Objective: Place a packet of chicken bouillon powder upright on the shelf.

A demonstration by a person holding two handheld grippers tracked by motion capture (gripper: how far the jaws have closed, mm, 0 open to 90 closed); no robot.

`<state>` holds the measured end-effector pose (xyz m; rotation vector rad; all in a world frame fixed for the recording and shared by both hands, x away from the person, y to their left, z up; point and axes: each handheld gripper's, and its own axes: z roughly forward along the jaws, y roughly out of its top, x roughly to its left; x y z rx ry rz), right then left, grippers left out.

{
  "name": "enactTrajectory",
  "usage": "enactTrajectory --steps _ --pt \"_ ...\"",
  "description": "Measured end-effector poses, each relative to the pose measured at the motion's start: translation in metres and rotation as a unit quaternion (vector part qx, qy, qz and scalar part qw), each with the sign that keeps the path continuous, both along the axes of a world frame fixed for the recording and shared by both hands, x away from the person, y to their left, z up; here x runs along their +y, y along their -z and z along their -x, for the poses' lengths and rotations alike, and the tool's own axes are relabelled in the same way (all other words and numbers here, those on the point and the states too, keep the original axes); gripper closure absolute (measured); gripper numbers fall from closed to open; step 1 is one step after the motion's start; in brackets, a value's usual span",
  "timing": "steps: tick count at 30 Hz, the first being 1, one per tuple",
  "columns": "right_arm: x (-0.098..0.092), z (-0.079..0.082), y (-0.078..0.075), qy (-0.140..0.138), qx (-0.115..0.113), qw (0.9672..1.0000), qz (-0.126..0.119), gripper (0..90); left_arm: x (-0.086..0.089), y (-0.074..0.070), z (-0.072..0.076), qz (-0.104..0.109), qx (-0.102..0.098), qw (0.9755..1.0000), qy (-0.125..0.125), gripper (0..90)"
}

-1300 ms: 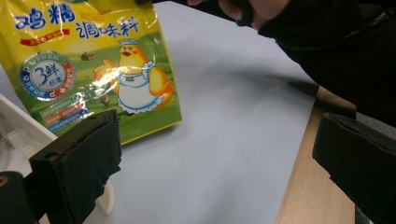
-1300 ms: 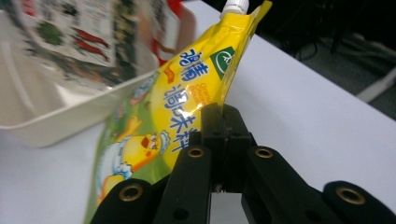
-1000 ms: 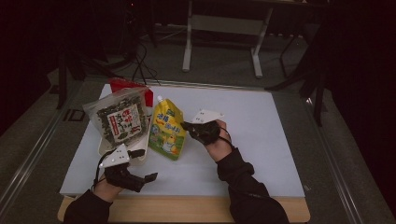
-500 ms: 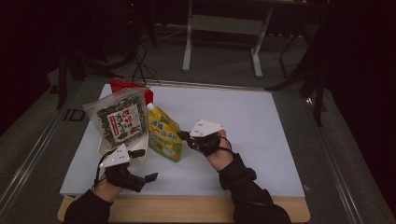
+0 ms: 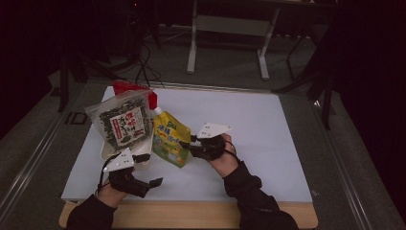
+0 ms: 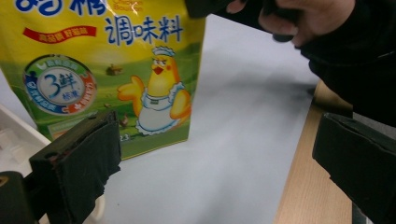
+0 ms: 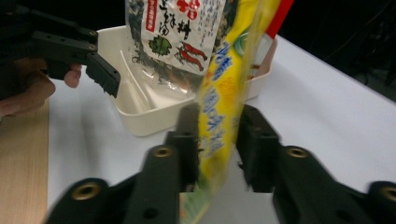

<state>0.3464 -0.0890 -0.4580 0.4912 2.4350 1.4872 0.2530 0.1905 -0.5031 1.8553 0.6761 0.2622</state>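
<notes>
A: Yellow plastic is what we have in hand: the seasoning pouch [image 5: 170, 139] stands just to the right of the white tray [image 5: 109, 154], its bottom edge down on the white mat [image 5: 268, 139].

B: And our right gripper [image 5: 184, 145]? In the right gripper view the pouch [image 7: 219, 112] sits edge-on between the jaws, which have just been opening. There's a gap on one side, so we judge the hold slack rather than clamped.

A: That fits setting it upright, spout up, and letting go.

B: Our left gripper [image 5: 155, 182] waits in front of the tray, jaws spread wide, nothing in them.

A: Probably kept clear so the pouch has somewhere to settle. The seaweed bag [image 5: 122, 122] leans in the tray and touches the pouch's left side.

B: So room runs out toward the tray. Right of the tray the mat lies bare; the wooden table edge [image 5: 201, 215] is near our wrists.
</notes>
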Motion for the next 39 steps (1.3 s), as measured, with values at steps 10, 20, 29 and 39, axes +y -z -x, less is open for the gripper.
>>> enactTrajectory --steps 10,20,29,39 --pt "0.013 -0.004 0.014 0.010 0.018 0.9998 0.003 70.8 -0.001 0.001 0.000 0.001 0.001 1.0000 0.001 2.0" --pt "0.022 -0.009 0.018 0.021 0.041 0.9990 0.002 81.1 -0.003 0.002 0.001 -0.003 -0.001 1.0000 0.003 2.0" --pt "0.026 -0.006 0.016 0.018 0.048 0.9987 0.006 89.7 -0.004 0.003 0.002 -0.004 -0.003 1.0000 0.006 2.0" --pt "0.021 0.002 -0.003 0.003 0.031 0.9994 -0.017 90.0 -0.005 0.003 0.003 -0.004 -0.011 0.9999 0.012 2.0"
